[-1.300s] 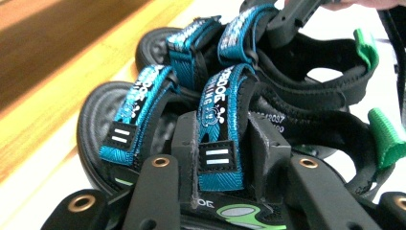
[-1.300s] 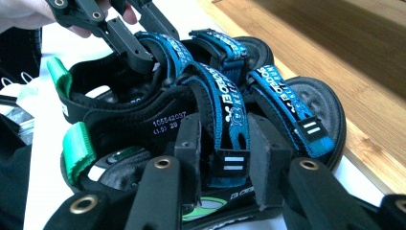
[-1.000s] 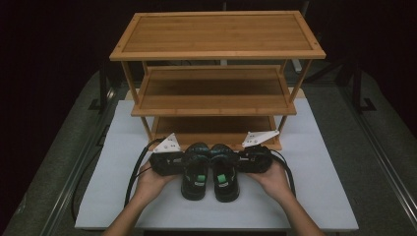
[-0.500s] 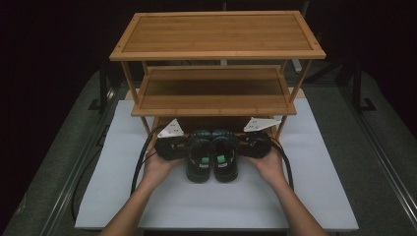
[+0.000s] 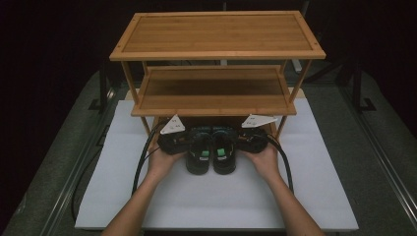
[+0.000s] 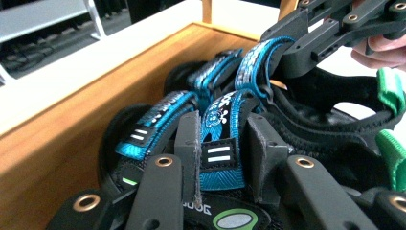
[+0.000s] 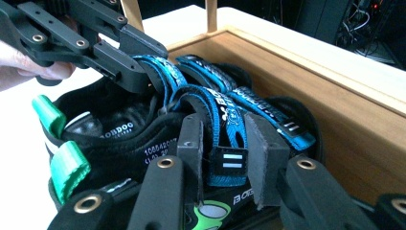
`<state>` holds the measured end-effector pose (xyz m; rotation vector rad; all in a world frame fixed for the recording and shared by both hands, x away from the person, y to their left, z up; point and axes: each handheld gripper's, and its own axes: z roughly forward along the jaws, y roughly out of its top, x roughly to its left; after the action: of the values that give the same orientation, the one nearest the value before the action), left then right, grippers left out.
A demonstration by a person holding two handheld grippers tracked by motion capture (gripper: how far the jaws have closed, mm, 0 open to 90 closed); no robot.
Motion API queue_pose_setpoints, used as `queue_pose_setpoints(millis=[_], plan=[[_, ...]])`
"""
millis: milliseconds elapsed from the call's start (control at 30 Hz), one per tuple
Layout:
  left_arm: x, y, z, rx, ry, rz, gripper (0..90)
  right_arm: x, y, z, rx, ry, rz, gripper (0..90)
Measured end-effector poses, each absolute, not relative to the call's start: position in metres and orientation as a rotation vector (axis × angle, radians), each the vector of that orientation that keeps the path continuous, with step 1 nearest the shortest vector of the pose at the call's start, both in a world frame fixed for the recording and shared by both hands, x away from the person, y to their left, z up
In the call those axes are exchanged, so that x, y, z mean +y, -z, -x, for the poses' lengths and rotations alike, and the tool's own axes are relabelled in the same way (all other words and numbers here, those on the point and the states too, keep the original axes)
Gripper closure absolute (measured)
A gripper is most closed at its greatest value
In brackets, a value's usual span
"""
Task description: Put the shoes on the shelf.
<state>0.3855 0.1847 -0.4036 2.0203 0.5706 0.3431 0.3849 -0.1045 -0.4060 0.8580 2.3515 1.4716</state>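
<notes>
Both sandals (image 5: 211,150) have slid with our hands toward the bamboo shelf rack (image 5: 216,54); our left gripper (image 6: 221,143) pinches one blue strap (image 6: 219,143); our right gripper (image 7: 225,143) pinches the other's strap (image 7: 225,139).

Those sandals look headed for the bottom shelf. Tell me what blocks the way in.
Nothing visible does. The left gripper and right gripper each clamp a blue strap, and the sandals already sit partly under the middle shelf, toes over the bottom shelf, whose wood ahead looks bare.
</notes>
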Motion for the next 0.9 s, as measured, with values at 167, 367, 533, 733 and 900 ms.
queue_pose_setpoints(millis=[167, 367, 533, 733, 900], plan=[[0.187, 0.407, -0.383, 0.558, -0.295, -2.052, 69.0, -0.103, 0.409, -0.381, 2.380, -1.446, -0.832, 68.9], [0.189, 0.407, -0.383, 0.569, -0.276, -2.049, 67.2, -0.103, 0.410, -0.379, 2.386, -1.436, -0.830, 66.1], [0.197, 0.397, -0.377, 0.609, -0.279, -2.019, 44.7, -0.107, 0.400, -0.372, 2.361, -1.455, -0.860, 50.0], [0.214, 0.391, -0.359, 0.627, -0.284, -2.026, 32.0, -0.117, 0.393, -0.354, 2.360, -1.429, -0.885, 42.1], [0.219, 0.401, -0.343, 0.638, -0.273, -2.045, 26.9, -0.126, 0.401, -0.339, 2.377, -1.410, -0.915, 33.4]])
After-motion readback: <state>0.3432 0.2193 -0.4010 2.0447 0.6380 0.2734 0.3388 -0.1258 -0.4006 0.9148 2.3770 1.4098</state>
